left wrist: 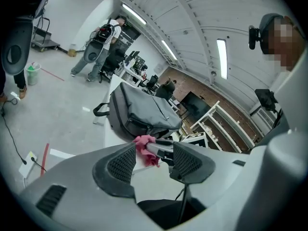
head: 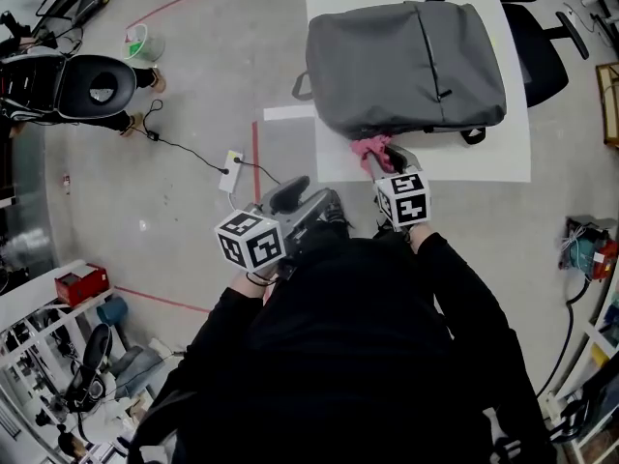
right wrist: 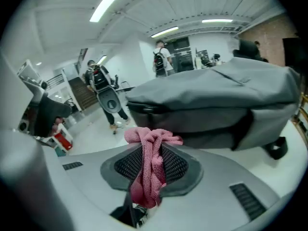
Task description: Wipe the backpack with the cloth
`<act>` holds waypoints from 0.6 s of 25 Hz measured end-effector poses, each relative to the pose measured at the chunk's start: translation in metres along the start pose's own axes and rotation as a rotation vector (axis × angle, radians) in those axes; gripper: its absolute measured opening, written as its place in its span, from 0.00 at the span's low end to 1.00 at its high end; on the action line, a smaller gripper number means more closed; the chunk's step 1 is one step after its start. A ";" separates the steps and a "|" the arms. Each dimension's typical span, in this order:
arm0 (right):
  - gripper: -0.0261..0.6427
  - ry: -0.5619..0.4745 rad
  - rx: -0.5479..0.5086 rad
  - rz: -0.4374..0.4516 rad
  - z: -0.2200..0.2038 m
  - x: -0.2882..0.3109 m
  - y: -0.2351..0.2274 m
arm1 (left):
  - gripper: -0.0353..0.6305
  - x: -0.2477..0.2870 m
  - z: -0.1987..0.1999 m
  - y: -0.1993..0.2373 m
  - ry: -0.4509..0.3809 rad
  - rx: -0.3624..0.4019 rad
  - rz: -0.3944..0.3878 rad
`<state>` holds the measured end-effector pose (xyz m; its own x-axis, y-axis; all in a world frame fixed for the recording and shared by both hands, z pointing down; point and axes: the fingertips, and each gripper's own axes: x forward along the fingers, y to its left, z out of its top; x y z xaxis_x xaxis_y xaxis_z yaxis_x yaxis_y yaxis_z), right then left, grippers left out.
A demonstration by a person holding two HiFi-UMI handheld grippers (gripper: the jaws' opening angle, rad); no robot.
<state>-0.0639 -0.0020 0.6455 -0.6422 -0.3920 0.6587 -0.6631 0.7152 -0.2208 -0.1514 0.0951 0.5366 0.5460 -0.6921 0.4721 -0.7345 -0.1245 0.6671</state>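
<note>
A grey backpack (head: 406, 66) lies flat on the white table (head: 484, 162). At its near edge my right gripper (head: 379, 157) is shut on a bunched pink cloth (head: 370, 147). In the right gripper view the cloth (right wrist: 150, 141) is pinched between the two pads and hangs down between them, with the backpack (right wrist: 216, 100) close ahead. My left gripper (head: 295, 199) hovers off the table's near left corner, over the floor, open and empty. In the left gripper view its pads (left wrist: 121, 163) stand apart, and beyond them I see the cloth (left wrist: 144, 147) and the backpack (left wrist: 139, 109).
A black office chair (head: 537, 51) stands at the table's right side. On the floor to the left lie a power strip (head: 230, 170) with its cable, a green bucket (head: 143, 42) and a person's feet beside dark equipment (head: 92, 85). Shelving fills the lower left corner.
</note>
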 end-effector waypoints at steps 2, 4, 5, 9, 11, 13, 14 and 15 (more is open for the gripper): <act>0.20 0.009 -0.036 0.113 0.013 0.018 0.055 | 0.44 -0.005 -0.001 0.006 -0.007 -0.007 0.010; 0.20 0.017 -0.040 0.179 0.021 0.029 0.083 | 0.44 -0.006 0.000 0.012 -0.015 -0.011 0.020; 0.20 0.019 -0.037 0.190 0.022 0.030 0.086 | 0.44 -0.005 0.001 0.013 -0.019 -0.013 0.024; 0.20 0.026 0.012 0.135 0.010 0.014 0.041 | 0.44 0.002 0.006 0.010 -0.037 -0.007 0.023; 0.20 0.027 0.040 0.079 0.000 -0.002 0.003 | 0.44 0.008 0.007 0.004 -0.040 0.000 0.017; 0.20 0.022 0.056 -0.008 -0.010 -0.022 -0.047 | 0.44 0.016 0.007 -0.006 -0.040 0.010 0.007; 0.20 0.014 0.073 -0.061 -0.014 -0.033 -0.077 | 0.44 0.019 0.006 -0.013 -0.038 0.016 0.001; 0.20 0.004 0.099 -0.115 -0.017 -0.046 -0.107 | 0.44 0.023 0.005 -0.019 -0.035 0.022 -0.005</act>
<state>0.0428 -0.0505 0.6506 -0.5584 -0.4652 0.6868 -0.7667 0.6056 -0.2133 -0.1271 0.0783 0.5317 0.5356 -0.7159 0.4479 -0.7407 -0.1434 0.6564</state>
